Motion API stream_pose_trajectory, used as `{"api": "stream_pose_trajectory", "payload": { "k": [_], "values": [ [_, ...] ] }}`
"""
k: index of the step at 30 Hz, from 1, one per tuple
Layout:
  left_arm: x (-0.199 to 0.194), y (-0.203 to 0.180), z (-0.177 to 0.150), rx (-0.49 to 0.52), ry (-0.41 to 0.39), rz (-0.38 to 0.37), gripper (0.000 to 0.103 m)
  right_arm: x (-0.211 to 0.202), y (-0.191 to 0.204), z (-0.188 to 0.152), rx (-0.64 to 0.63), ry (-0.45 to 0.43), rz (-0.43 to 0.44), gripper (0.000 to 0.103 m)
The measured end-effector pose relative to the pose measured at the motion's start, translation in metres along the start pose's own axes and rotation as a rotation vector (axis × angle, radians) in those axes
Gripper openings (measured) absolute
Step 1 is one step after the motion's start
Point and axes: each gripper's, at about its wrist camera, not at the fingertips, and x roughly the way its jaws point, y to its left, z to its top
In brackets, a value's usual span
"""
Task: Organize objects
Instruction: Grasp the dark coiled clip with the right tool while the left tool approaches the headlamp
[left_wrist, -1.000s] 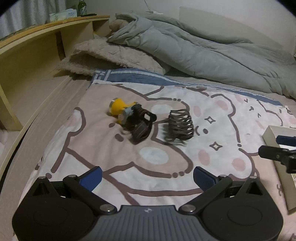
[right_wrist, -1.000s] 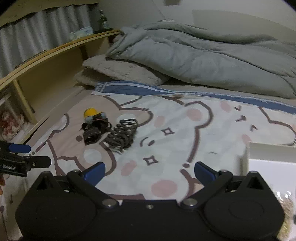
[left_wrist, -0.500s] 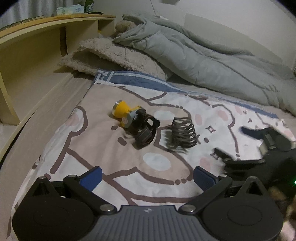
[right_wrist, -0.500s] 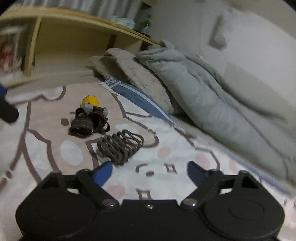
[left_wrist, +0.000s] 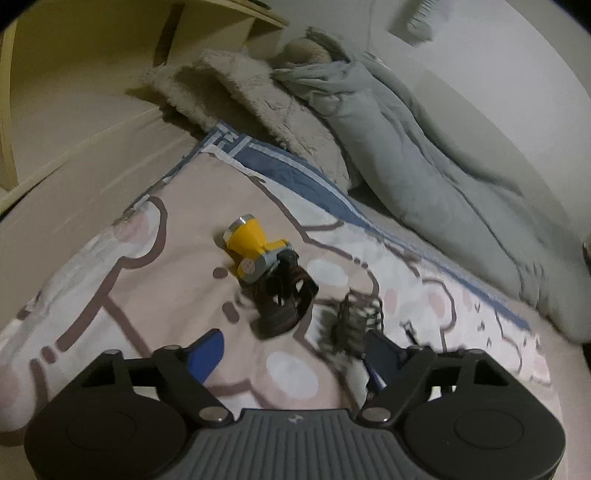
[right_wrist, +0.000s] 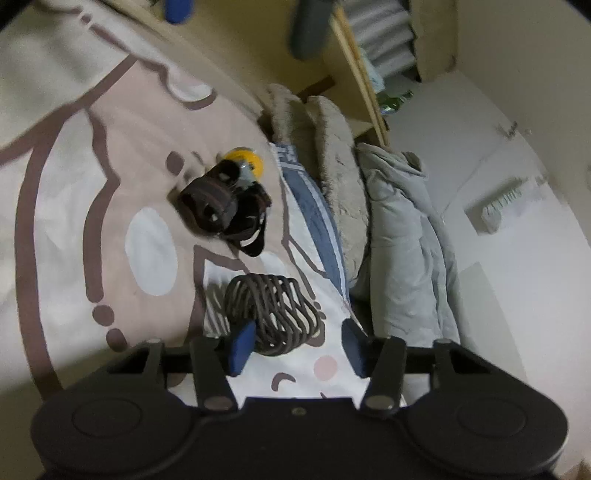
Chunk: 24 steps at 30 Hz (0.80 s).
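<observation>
Left gripper (left_wrist: 293, 358): fingers spread wide, blue pads at 9 and 3 o'clock of its centre, nothing between them, wrist level; right gripper (right_wrist: 297, 345): fingers (right_wrist: 240, 345) likewise parted, pads at 9 and 3 o'clock, wrist rolled steeply sideways, pitched downward.

The yellow plastic headlamp (left_wrist: 248, 246) at the centre looks smooth and slightly glossy, with a shiny metal-like rim; its dark strap (left_wrist: 282, 301) seems woven cloth. The dark wavy hair clip (right_wrist: 271, 310) looks like matt plastic. The pink printed bedsheet (left_wrist: 122, 280) is smooth matt cloth. At upper left, the beige fluffy pillow (left_wrist: 255, 107) is rough; the pale wooden shelf (left_wrist: 74, 55) is matt.
</observation>
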Motion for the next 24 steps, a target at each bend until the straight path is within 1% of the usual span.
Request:
{"api": "stream_pose_trajectory", "payload": {
  "k": [4,5,6,8,9,10,11,13,15,16,17,18,19,24],
  "values": [
    [0.023,-0.002,0.008,-0.006,-0.014,0.0,0.075,0.01,0.004,0.001,-0.029,0.005,0.005,0.045],
    [0.031,-0.003,0.01,-0.006,-0.009,-0.002,0.074,0.012,0.006,0.001,-0.044,0.0,0.002,0.044],
    [0.039,-0.004,0.01,-0.004,-0.003,-0.002,0.074,0.015,0.007,0.001,-0.061,-0.006,-0.003,0.041],
    [0.055,-0.009,0.01,0.009,0.012,0.009,0.074,0.018,0.011,0.002,-0.096,-0.018,-0.003,0.032],
    [0.062,-0.011,0.009,0.014,0.017,0.018,0.073,0.019,0.011,0.002,-0.104,-0.023,0.002,0.022],
    [0.069,-0.012,0.008,0.018,0.021,0.026,0.07,0.02,0.009,0.002,-0.089,-0.027,0.021,0.01],
    [0.075,-0.013,0.007,0.023,0.026,0.03,0.061,0.019,0.004,0.002,-0.05,-0.024,0.049,0.01],
    [0.085,-0.014,0.005,0.031,0.039,0.033,0.054,0.018,-0.009,0.002,0.048,-0.015,0.089,0.009],
    [0.093,-0.014,0.003,0.038,0.051,0.051,0.05,0.015,-0.02,-0.001,0.109,-0.01,0.129,0.008],
    [0.096,-0.014,0.002,0.04,0.055,0.064,0.041,0.014,-0.025,-0.003,0.127,-0.007,0.142,0.008],
    [0.098,-0.014,0.002,0.038,0.055,0.079,0.017,0.012,-0.029,-0.004,0.143,-0.005,0.154,0.007],
    [0.099,-0.013,0.002,0.032,0.052,0.097,0.003,0.01,-0.033,-0.005,0.161,-0.002,0.167,0.007],
    [0.099,-0.012,0.001,0.027,0.052,0.109,0.0,0.008,-0.038,-0.007,0.181,0.004,0.183,0.007],
    [0.09,-0.013,-0.004,0.042,0.046,0.102,0.0,-0.01,-0.059,-0.016,0.272,0.036,0.254,0.006]
  ]
}}
